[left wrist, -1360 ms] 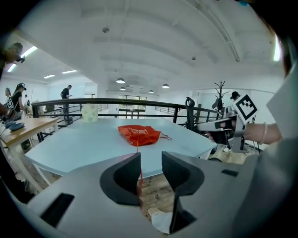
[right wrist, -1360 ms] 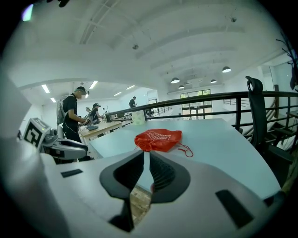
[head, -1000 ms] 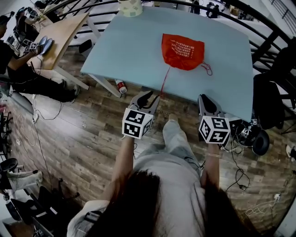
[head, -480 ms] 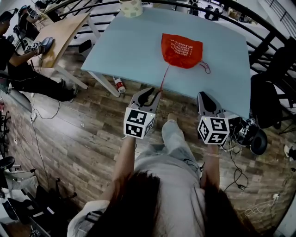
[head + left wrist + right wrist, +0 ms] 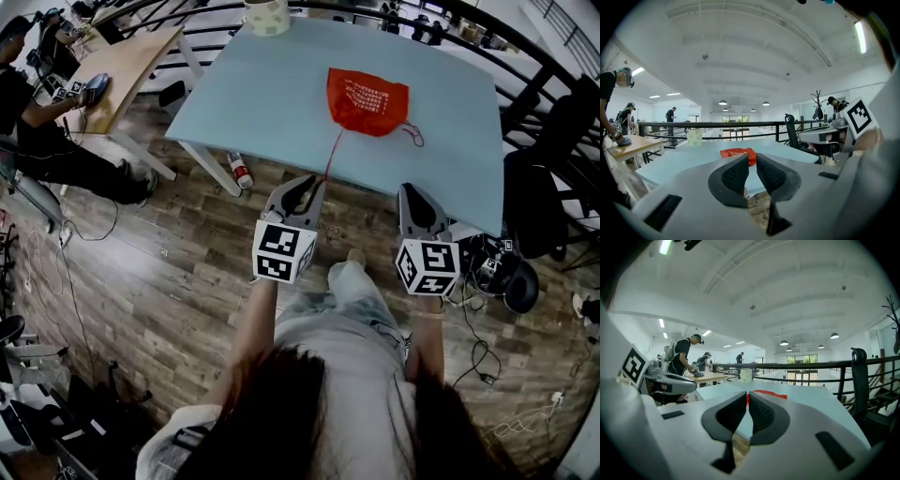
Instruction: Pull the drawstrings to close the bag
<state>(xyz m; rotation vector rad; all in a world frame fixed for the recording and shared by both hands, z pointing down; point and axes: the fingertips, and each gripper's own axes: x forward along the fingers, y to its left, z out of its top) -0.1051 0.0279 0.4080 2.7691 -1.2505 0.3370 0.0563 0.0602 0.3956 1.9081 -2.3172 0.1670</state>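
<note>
You hold both claws low, pointing forward, just short of the bench edge. Left claw is closing, with a narrow gap and nothing gripped. The drawstring runs just beside its tip. Right claw is clenched and empty. The bag lies ahead, between both.

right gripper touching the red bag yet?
Apart. Head view: the right gripper hangs off the near edge of the table, with bare tabletop between it and the red bag.

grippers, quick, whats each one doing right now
Left gripper: fingers closing, small gap showing, red drawstring runs to its tips.
Right gripper: fingers together, holding nothing.
</note>
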